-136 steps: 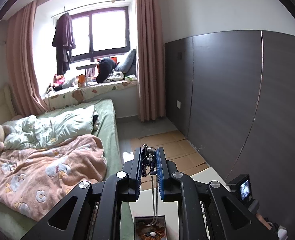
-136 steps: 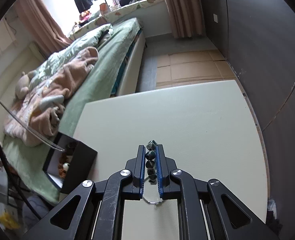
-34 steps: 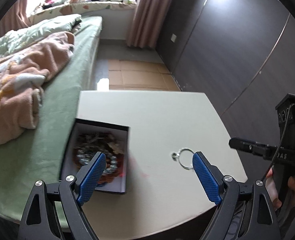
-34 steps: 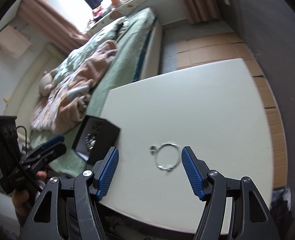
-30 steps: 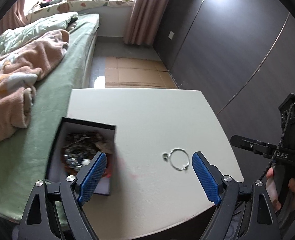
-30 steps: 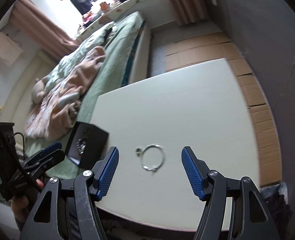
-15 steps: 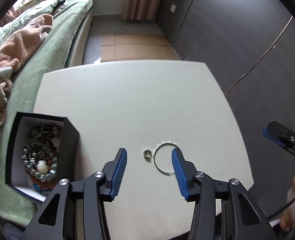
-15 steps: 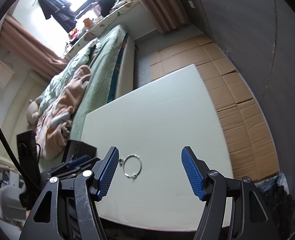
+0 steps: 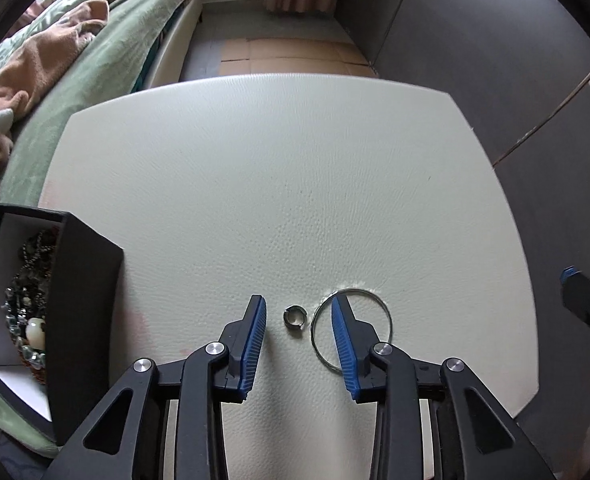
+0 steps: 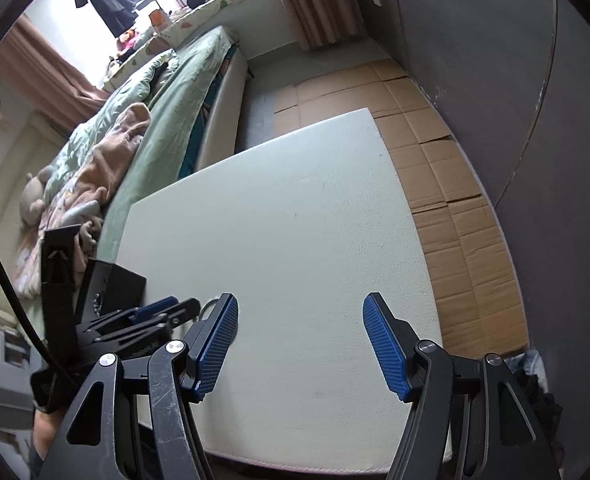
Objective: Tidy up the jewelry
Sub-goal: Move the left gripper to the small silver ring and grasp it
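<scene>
White table (image 9: 279, 168) carries everything; bed (image 9: 107, 52) runs along its left edge. Black jewelry box (image 9: 83, 300) sits at the table's near-left corner, lid off, tangled beads and chains inside. Left gripper (image 9: 298, 322) is low over the near edge, right of centre, jaws apart and narrow, empty. Thin wire hoop (image 9: 383, 312) lies flat by the near edge; the right blue finger (image 9: 343, 344) sits inside its outline, pressing or just above, cannot tell. Small ring (image 9: 293, 316) lies between the two fingers, just left of the hoop, touching neither pad.

Ring judged light, hard, smooth: likely to slip or skate on the padded top, so pinch across its outer band, square. Hoop looks thin and bendable; grip lightly on the wire.

Right gripper (image 10: 300, 322) hangs off the near-right side, jaws wide apart, empty. Its view shows the box only as a dark side (image 10: 113, 280) and hides ring and hoop behind the left gripper; the left view shows both plus box contents.
</scene>
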Available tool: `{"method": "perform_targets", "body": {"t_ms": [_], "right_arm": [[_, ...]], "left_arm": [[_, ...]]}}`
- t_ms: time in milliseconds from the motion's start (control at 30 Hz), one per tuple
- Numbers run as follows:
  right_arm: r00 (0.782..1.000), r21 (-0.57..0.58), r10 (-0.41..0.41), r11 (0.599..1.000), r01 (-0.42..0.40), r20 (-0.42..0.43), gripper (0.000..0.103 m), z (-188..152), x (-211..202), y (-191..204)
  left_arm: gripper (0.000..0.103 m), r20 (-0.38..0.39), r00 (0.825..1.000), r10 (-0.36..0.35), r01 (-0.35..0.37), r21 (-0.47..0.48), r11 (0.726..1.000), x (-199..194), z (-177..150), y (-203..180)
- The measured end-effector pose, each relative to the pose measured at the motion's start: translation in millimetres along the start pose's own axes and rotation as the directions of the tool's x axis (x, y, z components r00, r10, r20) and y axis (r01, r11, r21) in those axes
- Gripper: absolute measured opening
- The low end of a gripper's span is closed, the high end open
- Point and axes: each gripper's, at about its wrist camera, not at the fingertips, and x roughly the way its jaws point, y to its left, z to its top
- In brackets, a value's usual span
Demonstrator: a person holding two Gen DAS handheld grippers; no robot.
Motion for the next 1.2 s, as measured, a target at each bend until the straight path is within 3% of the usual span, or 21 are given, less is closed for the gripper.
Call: {"method": "perform_targets", "body": {"t_ms": [300,533,667,700,867,1200], "right_arm": [[1.000,-0.009,-0.012,1.000,0.012,0.009,0.066,-1.0,-3.4,0.0],[1.000,-0.025,-0.026,0.999,0.026,0.007,0.066,-0.4,-2.3,5.4],[1.000,-0.028,-0.030,0.999,0.030,0.007,0.066,-0.6,-2.1,6.7],[1.000,-0.028,-0.029,0.999,0.029,0.007,0.066,-0.5,-2.0,6.6],[1.000,-0.030,-0.031,0.999,0.031,-0.005,0.066,-1.4,1.4,8.3],[0.998,-0.091,0.006,0.996,-0.012,-0.059,0.065,-3.9,25.8,33.4]], "left_arm": [[0.023,0.022,0.999,0.030,-0.030,-0.007,1.000,2.5,-1.4,5.4],[0.021,0.009,0.999,0.045,-0.046,0.023,0.999,2.3,-2.5,3.6],[0.021,0.015,0.994,0.110,-0.111,0.077,0.991,4.8,-3.1,-8.6],[0.013,0.019,0.994,0.103,-0.104,0.076,0.992,4.8,-2.8,-8.5],[0.013,0.010,1.000,0.027,-0.028,0.064,0.998,-0.2,-3.6,0.6],[0.013,0.116,0.993,-0.003,-0.002,0.042,0.999,-56.4,-5.1,22.6]]}}
